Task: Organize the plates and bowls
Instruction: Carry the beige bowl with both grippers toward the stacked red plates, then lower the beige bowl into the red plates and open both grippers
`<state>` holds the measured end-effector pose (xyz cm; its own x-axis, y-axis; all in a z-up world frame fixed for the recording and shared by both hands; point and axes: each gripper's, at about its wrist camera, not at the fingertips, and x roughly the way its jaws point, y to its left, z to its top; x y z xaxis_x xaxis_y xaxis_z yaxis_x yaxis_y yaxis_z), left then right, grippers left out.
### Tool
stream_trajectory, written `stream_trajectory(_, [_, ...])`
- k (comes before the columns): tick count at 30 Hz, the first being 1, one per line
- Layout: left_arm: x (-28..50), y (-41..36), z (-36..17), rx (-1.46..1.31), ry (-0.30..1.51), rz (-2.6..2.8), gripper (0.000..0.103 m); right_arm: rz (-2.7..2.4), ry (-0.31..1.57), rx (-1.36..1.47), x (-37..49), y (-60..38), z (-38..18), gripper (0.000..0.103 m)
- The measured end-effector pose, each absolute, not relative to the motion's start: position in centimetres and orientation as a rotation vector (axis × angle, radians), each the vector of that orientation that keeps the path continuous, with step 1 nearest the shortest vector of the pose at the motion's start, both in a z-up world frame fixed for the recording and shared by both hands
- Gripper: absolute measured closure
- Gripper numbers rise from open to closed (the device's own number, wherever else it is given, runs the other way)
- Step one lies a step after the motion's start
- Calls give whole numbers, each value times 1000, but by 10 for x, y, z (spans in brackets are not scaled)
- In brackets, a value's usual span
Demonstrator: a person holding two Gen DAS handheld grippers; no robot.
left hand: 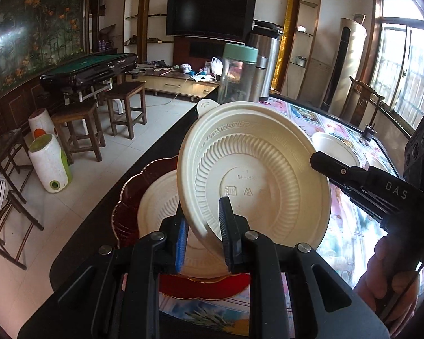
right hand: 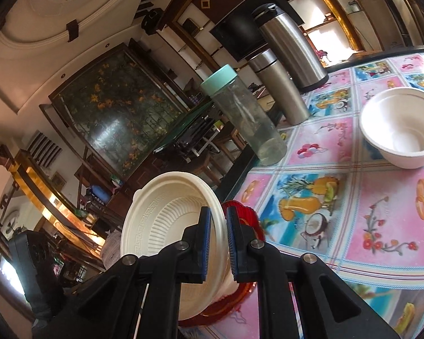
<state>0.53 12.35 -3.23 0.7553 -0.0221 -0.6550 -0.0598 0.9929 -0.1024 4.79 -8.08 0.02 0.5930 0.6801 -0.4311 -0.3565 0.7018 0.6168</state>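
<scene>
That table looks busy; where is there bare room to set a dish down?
Free: the patterned cloth between the red plate, the clear jar and the white bowl. Crowded: the far edge with the jar and two steel flasks, and the red plate, already holding a cream dish.

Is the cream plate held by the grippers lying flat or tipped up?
Tipped up. The cream plate stands nearly on edge above the red tray, its ribbed underside facing the left camera.

We see a cream ribbed plastic plate (left hand: 254, 169) with a Greek-key rim band over a scalloped red gold-edged dish (left hand: 127, 197).
</scene>
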Motion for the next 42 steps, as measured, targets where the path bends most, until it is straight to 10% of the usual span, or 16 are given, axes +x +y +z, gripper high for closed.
stream_trajectory(42, [45, 157, -65, -209, 1060, 34, 83, 701, 934, 683, 88, -62, -51, 92])
